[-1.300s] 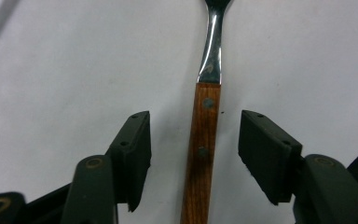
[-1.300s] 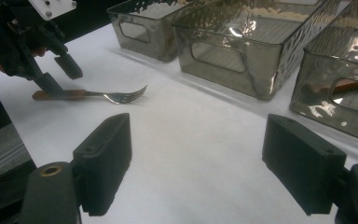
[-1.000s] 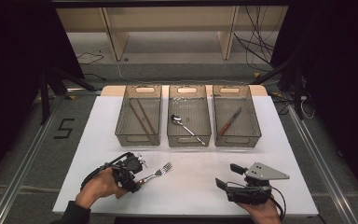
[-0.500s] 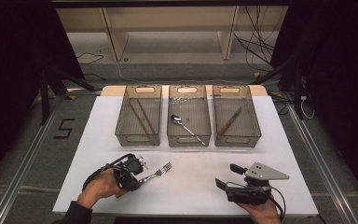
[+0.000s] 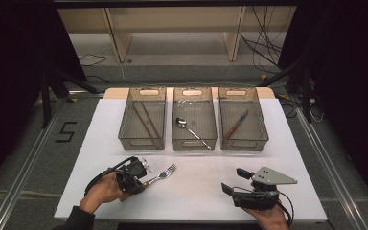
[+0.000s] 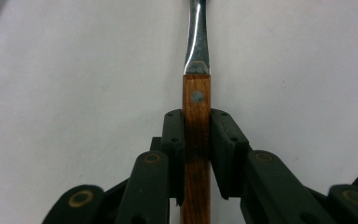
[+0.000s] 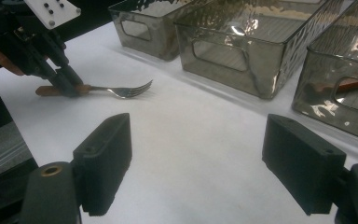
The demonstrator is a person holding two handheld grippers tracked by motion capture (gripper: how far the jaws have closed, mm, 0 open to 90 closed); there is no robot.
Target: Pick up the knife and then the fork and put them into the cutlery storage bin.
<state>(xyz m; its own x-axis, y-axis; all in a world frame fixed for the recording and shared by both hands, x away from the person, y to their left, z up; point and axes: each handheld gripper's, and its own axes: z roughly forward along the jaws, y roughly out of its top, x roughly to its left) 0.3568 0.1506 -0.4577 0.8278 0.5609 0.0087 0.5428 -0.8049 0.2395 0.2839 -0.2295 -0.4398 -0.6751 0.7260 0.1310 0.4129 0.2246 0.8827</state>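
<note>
From the high view there are three clear bins in a row on the white table (image 5: 196, 191), well beyond both grippers: the left bin (image 5: 143, 120) holds two brown sticks, the middle bin (image 5: 194, 120) one spoon (image 5: 191, 132), the right bin (image 5: 243, 120) one red-handled knife (image 5: 235, 125). One fork (image 5: 160, 175) lies on the table in front of the left bin, its tines pointing away from the left gripper (image 5: 136, 178), which is clamped on the handle end. The right gripper (image 5: 234, 181) sits near the table's front edge, well apart from the fork, with its jaws spread and nothing between them

In the left gripper view, the left gripper (image 6: 196, 154) has its two black pads pressed narrow against either side of the fork's wooden handle (image 6: 196, 140); one rivet shows just ahead of the pads, and the steel neck runs on past it

In the right gripper view, the right gripper (image 7: 198, 158) stands wide open over bare table, holding nothing. Far off to its left, the left gripper (image 7: 67, 86) grips the fork (image 7: 116, 88) at the handle, tines toward the three bins behind
</note>
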